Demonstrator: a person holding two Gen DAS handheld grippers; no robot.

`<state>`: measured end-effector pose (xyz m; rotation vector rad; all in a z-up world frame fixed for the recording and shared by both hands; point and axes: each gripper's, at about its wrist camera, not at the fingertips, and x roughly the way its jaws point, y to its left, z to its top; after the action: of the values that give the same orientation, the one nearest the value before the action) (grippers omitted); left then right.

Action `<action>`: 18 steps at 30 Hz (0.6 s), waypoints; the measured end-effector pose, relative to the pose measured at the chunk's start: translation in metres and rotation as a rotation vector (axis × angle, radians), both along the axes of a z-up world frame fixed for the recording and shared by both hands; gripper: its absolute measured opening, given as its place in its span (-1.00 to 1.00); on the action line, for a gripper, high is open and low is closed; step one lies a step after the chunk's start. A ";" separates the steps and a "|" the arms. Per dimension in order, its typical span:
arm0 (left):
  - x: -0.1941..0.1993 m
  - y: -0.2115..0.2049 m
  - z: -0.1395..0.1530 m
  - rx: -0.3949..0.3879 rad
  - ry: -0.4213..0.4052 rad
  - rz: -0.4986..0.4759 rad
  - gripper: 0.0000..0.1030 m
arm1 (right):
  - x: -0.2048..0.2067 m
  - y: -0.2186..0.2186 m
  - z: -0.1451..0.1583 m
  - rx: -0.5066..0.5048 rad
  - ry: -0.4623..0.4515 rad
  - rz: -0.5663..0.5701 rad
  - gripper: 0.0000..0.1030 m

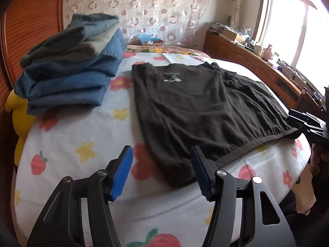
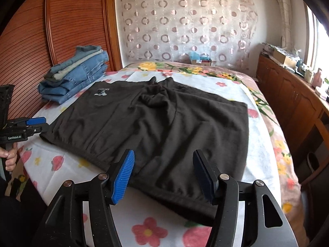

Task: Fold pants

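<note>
Dark brown pants [image 1: 197,111] [image 2: 160,123] lie spread flat on the bed, waistband toward me, a small white logo on the left leg. My left gripper [image 1: 161,173] is open and empty just above the waistband's left corner; it also shows at the left edge of the right wrist view [image 2: 38,124]. My right gripper [image 2: 163,175] is open and empty above the right part of the waistband; it shows at the right edge of the left wrist view [image 1: 306,123], next to the waistband's right end.
A stack of folded jeans [image 1: 72,65] [image 2: 76,76] sits at the bed's far left by a wooden headboard [image 2: 41,41]. A yellow plush toy [image 1: 18,113] is beside it. The floral sheet [image 1: 82,140] covers the bed. A wooden cabinet [image 2: 292,98] with clutter runs along the right.
</note>
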<state>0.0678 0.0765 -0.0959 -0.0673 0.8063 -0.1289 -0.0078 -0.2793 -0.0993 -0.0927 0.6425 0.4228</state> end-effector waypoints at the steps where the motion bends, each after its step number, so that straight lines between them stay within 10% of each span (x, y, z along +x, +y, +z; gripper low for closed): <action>1: 0.000 0.000 -0.001 0.003 0.003 0.001 0.14 | 0.000 0.001 0.001 0.001 0.005 0.000 0.19; 18: -0.018 -0.009 -0.004 -0.018 0.033 -0.044 0.05 | -0.014 0.019 0.000 -0.013 0.014 -0.005 0.25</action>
<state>0.0502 0.0672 -0.1000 -0.0683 0.8396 -0.1768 -0.0214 -0.2602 -0.0991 -0.1002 0.6597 0.4148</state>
